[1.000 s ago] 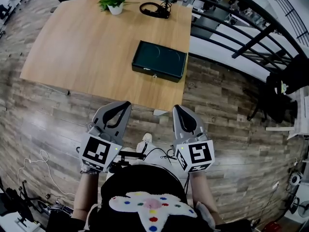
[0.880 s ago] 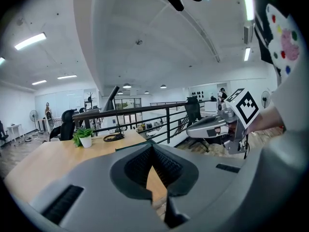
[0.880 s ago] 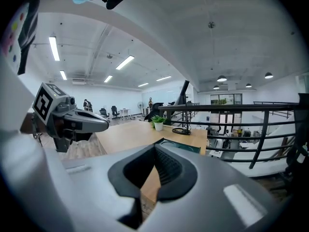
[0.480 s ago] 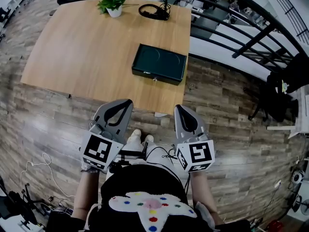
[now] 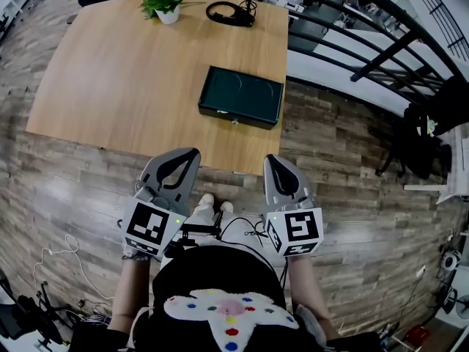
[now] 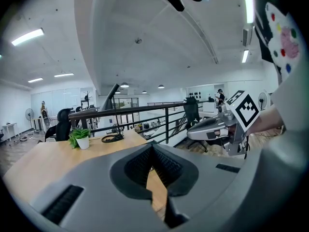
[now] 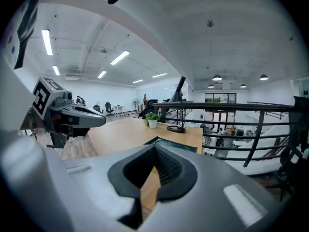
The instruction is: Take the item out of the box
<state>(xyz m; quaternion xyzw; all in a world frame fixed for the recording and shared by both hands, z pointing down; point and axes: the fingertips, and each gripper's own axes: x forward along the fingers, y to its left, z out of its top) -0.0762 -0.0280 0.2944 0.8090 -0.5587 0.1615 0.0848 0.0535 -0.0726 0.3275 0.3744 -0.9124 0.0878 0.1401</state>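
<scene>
A dark green flat box (image 5: 240, 95) lies with its lid down near the front right corner of the wooden table (image 5: 132, 79); a small latch shows on its front side. Both grippers hang over the floor, short of the table's front edge and apart from the box. My left gripper (image 5: 193, 155) has its jaws together with nothing between them. My right gripper (image 5: 270, 160) is shut and holds nothing too. In the right gripper view a strip of the box (image 7: 181, 146) shows just beyond the closed jaws (image 7: 155, 145). The left gripper view's jaws (image 6: 152, 145) hide the box.
A potted plant (image 5: 163, 2) and black headphones with a cable (image 5: 229, 12) sit at the table's far edge. A black railing (image 5: 352, 28) runs behind and to the right of the table. A dark chair (image 5: 432, 123) stands at the right. White cables (image 5: 51, 255) lie on the floor at left.
Both grippers stay shut and keep their places. The head view has shifted a little, and the person's shoes now show between the grippers.
</scene>
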